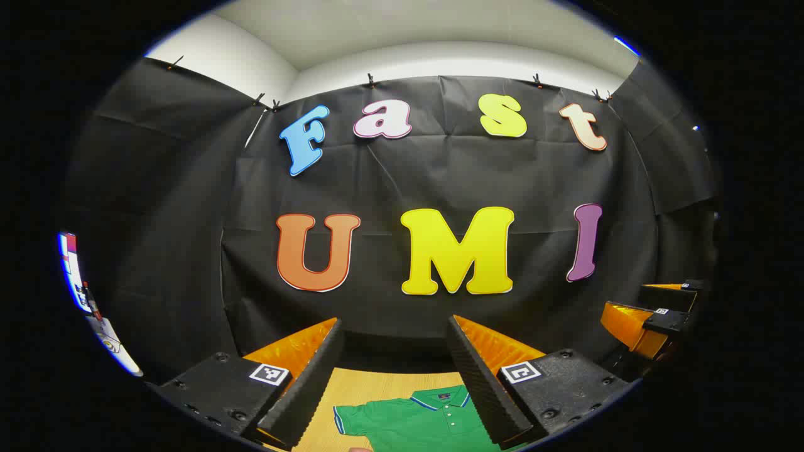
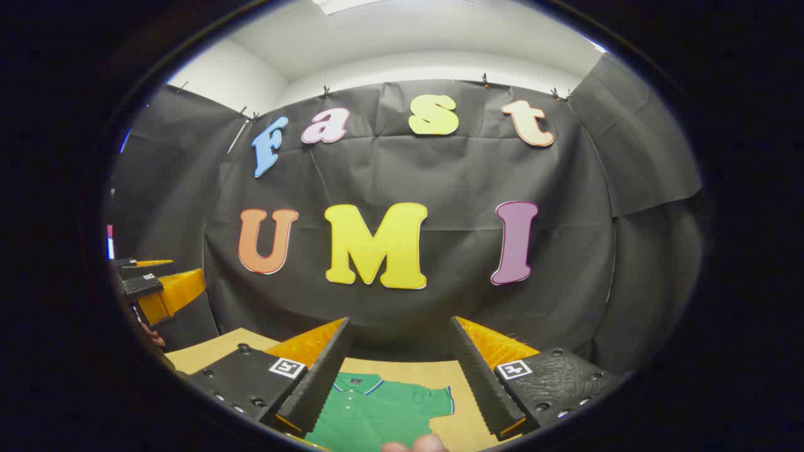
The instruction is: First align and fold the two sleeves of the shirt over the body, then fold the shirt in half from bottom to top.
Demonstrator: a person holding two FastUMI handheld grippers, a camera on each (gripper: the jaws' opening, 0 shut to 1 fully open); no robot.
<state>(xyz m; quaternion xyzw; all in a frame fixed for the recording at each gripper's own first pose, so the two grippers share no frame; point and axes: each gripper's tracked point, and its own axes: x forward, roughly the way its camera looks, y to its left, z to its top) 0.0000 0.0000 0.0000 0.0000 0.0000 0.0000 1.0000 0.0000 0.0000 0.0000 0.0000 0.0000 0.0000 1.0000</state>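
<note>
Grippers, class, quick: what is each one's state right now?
Left gripper: open, holding nothing, above the green polo shirt.
Right gripper: open, holding nothing, above the same shirt.

Both views raised above table (image 1: pixel 377 383), facing booth wall, sharing shirt (image 1: pixel 414 420)

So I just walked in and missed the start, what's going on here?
A person holds two grippers, left and right, both open and raised above a green shirt lying flat on a wooden table. The sleeves are spread out, so no fold has been made yet. Neither gripper touches the shirt.
</note>
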